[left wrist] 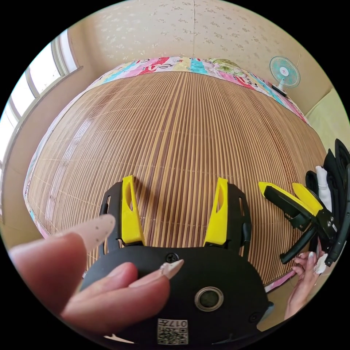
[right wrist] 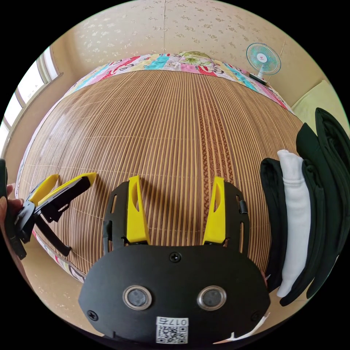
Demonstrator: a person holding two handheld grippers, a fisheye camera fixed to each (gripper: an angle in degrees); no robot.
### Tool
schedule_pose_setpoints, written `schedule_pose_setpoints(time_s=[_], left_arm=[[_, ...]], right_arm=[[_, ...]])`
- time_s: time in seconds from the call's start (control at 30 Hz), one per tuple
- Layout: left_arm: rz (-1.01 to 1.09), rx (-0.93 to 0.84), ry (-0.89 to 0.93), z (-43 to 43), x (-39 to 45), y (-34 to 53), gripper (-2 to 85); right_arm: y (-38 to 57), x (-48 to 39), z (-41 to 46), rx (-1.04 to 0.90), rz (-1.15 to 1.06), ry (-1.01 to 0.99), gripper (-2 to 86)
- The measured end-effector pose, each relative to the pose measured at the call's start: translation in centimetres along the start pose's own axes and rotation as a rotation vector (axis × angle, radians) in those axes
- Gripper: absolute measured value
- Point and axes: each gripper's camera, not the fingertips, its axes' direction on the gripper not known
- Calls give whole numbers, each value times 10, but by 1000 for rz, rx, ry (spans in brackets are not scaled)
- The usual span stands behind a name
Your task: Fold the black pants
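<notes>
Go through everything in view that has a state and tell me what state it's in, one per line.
Left claw: open, empty.
Right claw: open, empty.
Clothes stack: folded, at the mat's edge.
Fan: blades not blurred, looks off.
Mat: spread flat.

This is a bedroom in a home. Beyond the tongs spreads a brown slatted bamboo mat (right wrist: pixel 164 138) over a colourful patchwork quilt (right wrist: pixel 160 62), with a small turquoise electric fan (right wrist: pixel 263 58) against pale floral wallpaper (right wrist: pixel 175 25).
</notes>
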Motion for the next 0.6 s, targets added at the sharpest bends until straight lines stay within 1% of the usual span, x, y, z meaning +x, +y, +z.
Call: schedule_pose_setpoints(time_s=[0.6], left_arm=[[5, 10, -15, -11, -1, -1, 285]], right_arm=[[-1, 6, 0, 0, 3, 2, 254]])
